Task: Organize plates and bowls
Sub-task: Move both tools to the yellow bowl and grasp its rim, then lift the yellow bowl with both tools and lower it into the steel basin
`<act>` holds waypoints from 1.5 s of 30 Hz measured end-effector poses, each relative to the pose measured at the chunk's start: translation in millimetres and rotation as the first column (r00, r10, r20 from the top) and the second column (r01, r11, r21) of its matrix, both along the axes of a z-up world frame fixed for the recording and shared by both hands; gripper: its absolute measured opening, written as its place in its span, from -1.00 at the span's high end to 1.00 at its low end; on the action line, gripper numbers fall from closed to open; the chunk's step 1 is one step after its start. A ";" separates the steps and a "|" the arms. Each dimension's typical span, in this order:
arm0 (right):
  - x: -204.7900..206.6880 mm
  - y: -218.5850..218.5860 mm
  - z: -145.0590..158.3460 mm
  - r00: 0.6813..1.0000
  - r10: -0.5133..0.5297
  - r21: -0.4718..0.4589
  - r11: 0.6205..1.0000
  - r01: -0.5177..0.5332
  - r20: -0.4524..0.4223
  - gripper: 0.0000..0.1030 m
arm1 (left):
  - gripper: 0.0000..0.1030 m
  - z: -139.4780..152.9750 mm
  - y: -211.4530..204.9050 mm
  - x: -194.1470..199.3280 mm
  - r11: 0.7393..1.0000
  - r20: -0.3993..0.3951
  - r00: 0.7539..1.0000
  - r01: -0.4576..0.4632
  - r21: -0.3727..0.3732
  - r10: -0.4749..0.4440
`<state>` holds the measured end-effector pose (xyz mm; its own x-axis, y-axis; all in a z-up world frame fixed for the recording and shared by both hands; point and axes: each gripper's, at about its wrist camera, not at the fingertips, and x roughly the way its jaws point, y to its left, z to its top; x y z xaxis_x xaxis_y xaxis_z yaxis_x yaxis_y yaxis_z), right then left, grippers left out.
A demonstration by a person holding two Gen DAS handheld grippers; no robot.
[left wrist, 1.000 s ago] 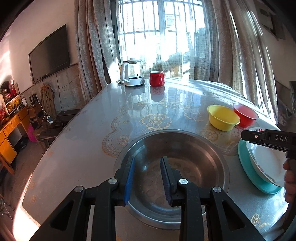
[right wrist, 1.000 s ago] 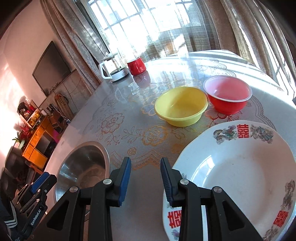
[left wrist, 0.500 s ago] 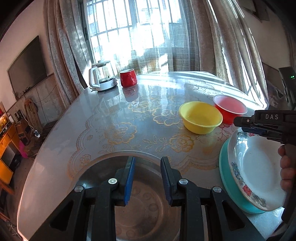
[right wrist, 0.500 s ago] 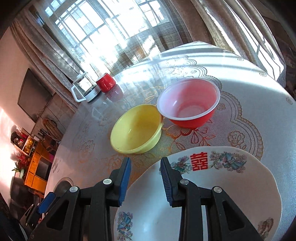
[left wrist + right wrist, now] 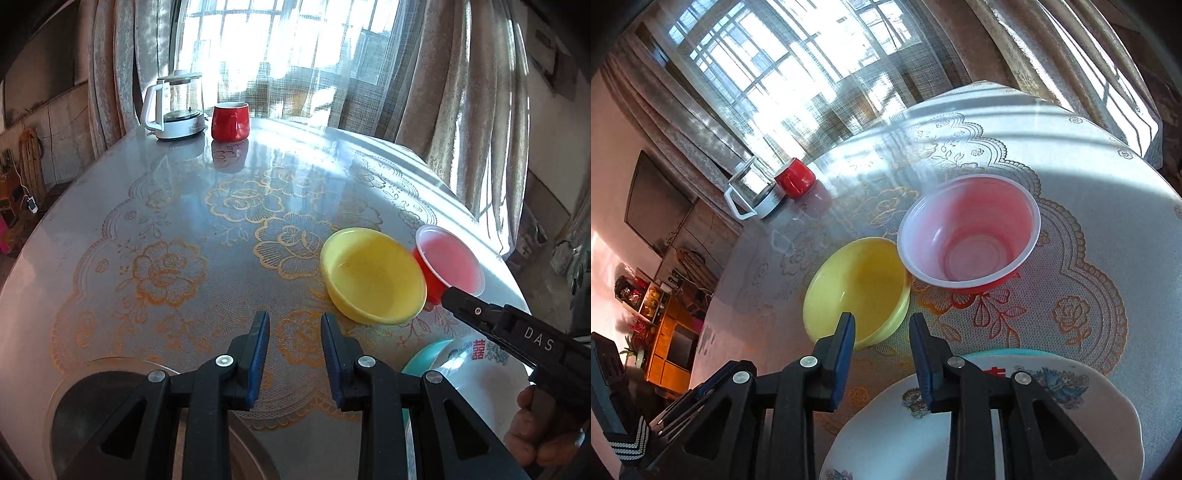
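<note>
A yellow bowl and a red bowl with a white inside sit side by side on the table, touching. Near them a white patterned plate lies on a teal plate. My right gripper hovers over the plate's far edge, its fingertips at the yellow bowl's near rim; its jaws are closing and press on nothing. My left gripper is open over bare tablecloth, left of the yellow bowl. A steel basin lies under its left side.
A glass kettle and a red mug stand at the table's far edge by the curtained window. The round table has a gold-flowered lace cover. A person's hand holds the right gripper's handle at the lower right.
The left gripper swung away from above the steel basin toward the bowls; the basin now shows only at lower left. The right gripper moved forward over the plate toward the bowls and rolled.
</note>
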<state>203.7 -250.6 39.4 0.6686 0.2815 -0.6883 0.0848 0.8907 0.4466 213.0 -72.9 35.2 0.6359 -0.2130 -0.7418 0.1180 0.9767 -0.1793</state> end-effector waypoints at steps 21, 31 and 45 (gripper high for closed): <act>32.0 16.6 -18.8 0.990 -0.035 -0.141 0.990 0.016 -0.138 0.52 | 0.61 -41.2 -16.0 75.2 0.983 -0.193 0.981 -0.017 -0.183 -0.019; 33.0 19.8 -23.5 0.990 -0.020 -0.134 0.991 0.002 -0.137 0.67 | 0.76 -23.3 -13.4 53.6 0.987 -0.115 0.991 0.043 -0.153 -0.061; -9.6 44.4 3.0 0.998 0.055 -0.075 0.996 -0.058 -0.036 0.67 | 0.74 16.6 18.1 -15.4 0.990 0.037 0.998 0.057 -0.127 -0.053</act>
